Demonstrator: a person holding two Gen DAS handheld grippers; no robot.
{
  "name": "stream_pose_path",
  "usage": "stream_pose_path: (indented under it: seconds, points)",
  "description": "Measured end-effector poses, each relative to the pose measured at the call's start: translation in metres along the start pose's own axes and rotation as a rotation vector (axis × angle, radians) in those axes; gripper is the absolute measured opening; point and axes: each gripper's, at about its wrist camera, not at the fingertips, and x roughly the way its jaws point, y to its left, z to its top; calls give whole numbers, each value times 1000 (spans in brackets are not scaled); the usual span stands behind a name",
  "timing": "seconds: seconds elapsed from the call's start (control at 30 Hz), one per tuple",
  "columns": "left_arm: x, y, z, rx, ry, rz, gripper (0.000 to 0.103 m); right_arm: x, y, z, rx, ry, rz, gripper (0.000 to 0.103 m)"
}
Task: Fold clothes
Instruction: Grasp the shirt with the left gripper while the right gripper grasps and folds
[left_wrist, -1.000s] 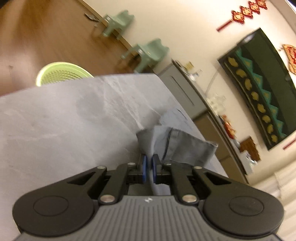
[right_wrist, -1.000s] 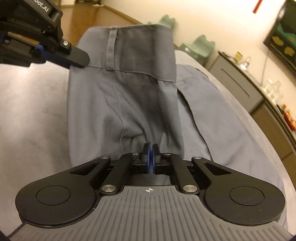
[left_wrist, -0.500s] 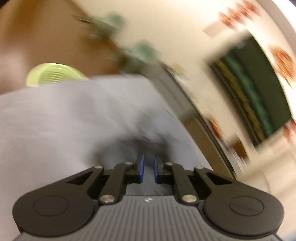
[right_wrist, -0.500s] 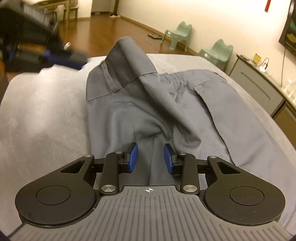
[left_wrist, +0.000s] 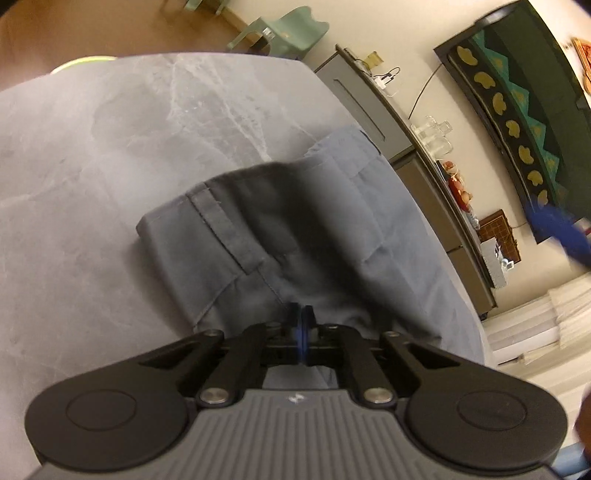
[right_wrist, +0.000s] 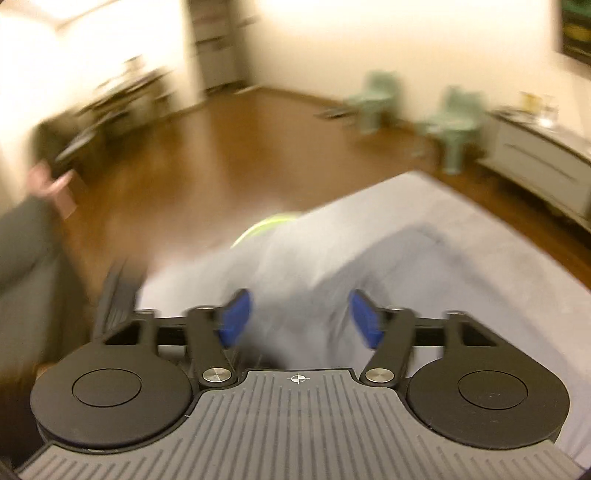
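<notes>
Grey trousers (left_wrist: 295, 229) lie folded on the grey table (left_wrist: 110, 147), waistband and belt loop towards the left. My left gripper (left_wrist: 301, 326) is low over their near edge, its blue pads shut together with no cloth visible between them. In the blurred right wrist view my right gripper (right_wrist: 300, 319) is above the trousers (right_wrist: 369, 258), jaws wide and still opening, with nothing between the pads. A blue blur (left_wrist: 557, 229) at the right edge of the left wrist view looks like one of its fingers.
A green basket (right_wrist: 266, 225) stands on the wooden floor just beyond the table's far edge. Two pale green chairs (right_wrist: 458, 122) and a grey sideboard (left_wrist: 369, 96) with jars line the wall. A dark sleeve (right_wrist: 22, 251) is at the left.
The right gripper let go of the trousers, opened wide and rose. The left gripper released the raised waistband, sank and shut again. The lifted fold now lies flat.
</notes>
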Motion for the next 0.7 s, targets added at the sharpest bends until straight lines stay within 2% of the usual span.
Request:
stream_pose_path:
  seconds: [0.03, 0.13, 0.2, 0.27, 0.3, 0.33, 0.47, 0.57, 0.6, 0.67, 0.7]
  points:
    - [0, -1, -1, 4, -6, 3, 4, 22, 4, 9, 15, 36, -15, 87]
    - [0, -1, -4, 8, -15, -2, 4, 102, 10, 15, 100, 224, -11, 87]
    - [1, -4, -5, 20, -15, -4, 4, 138, 19, 7, 99, 318, -24, 83]
    - [0, -2, -5, 26, -10, -11, 4, 162, 28, -5, 69, 391, -50, 54]
    - [0, -1, -5, 22, -5, -16, 4, 164, 32, -11, 36, 410, -75, 18]
    - [0, 1, -4, 16, 0, -21, 4, 163, 33, -16, 12, 417, -93, 1]
    - [1, 3, -1, -4, 14, -32, 3, 139, 17, -14, -28, 342, -163, 0]
    - [0, 4, -2, -3, 12, -23, 3, 117, 3, -4, -1, 279, -189, 0]
    - [-1, 1, -3, 11, 6, -13, 3, 114, -3, 1, 41, 270, -180, 6]
    - [-1, -7, -8, 62, -18, 20, 3, 117, -9, 8, 139, 273, -140, 26]
    - [-2, -10, -11, 85, -32, 35, 3, 124, -5, 11, 163, 289, -109, 62]
